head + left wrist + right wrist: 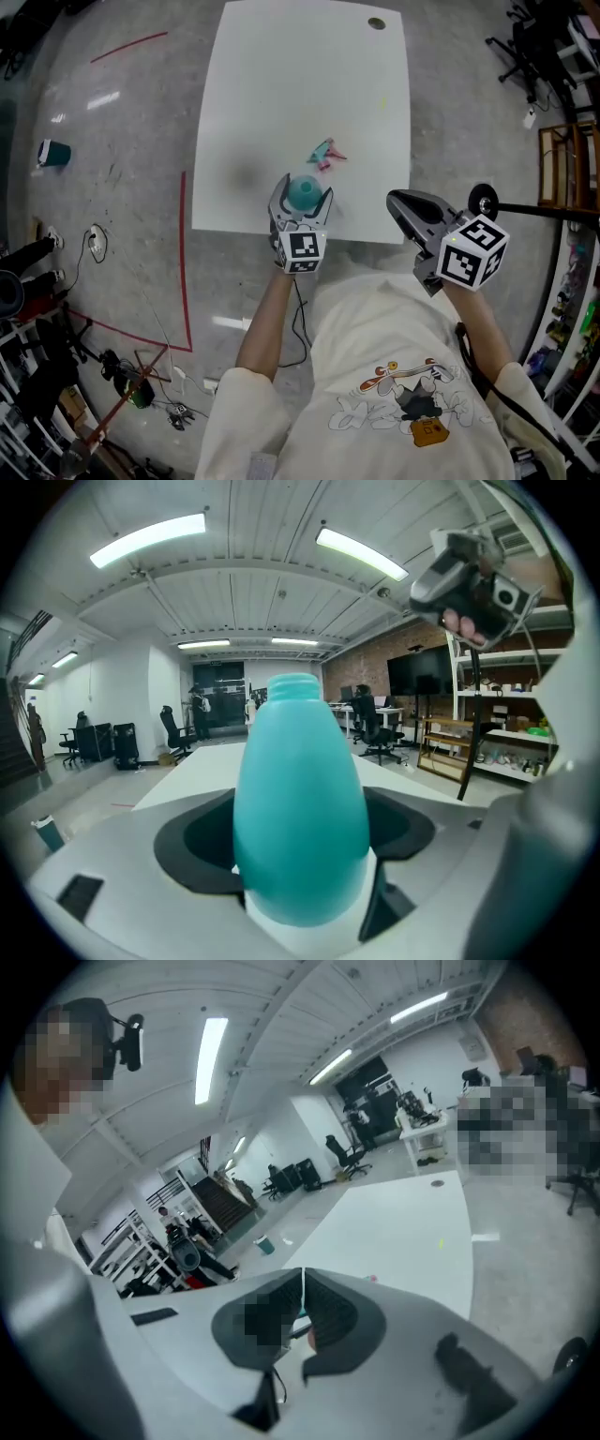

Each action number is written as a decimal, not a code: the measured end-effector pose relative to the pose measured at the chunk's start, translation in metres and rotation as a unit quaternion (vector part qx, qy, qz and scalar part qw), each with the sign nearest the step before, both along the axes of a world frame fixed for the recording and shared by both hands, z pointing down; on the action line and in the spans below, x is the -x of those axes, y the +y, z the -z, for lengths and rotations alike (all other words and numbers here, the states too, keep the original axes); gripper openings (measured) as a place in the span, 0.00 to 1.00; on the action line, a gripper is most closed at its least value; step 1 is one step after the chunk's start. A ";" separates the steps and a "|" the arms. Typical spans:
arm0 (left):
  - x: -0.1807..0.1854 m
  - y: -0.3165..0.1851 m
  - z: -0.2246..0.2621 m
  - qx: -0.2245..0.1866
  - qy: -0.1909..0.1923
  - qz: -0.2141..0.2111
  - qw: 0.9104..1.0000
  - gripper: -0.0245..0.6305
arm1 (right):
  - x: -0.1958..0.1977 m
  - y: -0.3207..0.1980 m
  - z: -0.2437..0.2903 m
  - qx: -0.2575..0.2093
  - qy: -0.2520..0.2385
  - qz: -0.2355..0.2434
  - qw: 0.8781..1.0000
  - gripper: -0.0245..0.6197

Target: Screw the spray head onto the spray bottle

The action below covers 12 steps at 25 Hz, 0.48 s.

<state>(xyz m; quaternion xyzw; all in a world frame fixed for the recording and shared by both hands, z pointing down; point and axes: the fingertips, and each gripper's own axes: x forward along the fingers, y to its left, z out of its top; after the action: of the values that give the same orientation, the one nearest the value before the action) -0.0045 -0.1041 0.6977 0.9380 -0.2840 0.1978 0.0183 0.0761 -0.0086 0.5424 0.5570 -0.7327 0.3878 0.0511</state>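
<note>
Progress early: spray bottle (300, 799) is clamped in the left gripper (302, 199) over the near edge of the bench (281, 84) with its neck bare. The small teal-and-pink piece lying further back on the bench, apparently the spray head (325, 154), is not yet picked up, and the right gripper (398, 200) is off to the right, jaws pressed together on nothing. Bottle: opaque teal, egg-shaped, tapering to a short open neck, held roughly upright between the jaws.
</note>
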 end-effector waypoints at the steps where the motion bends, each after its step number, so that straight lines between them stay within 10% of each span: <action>1: 0.004 0.003 0.009 -0.002 0.001 0.003 1.000 0.65 | 0.004 -0.010 -0.009 0.019 -0.012 0.021 1.000 0.05; 12: 0.047 0.048 0.098 -0.007 0.038 0.034 0.999 0.65 | 0.040 -0.099 -0.122 0.217 -0.135 0.134 0.957 0.22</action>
<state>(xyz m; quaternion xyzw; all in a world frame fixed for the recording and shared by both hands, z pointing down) -0.0519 -0.0566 0.6001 0.9347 -0.3163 0.1593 0.0295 0.0361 -0.1080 0.6642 0.3715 -0.6990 0.5987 0.1224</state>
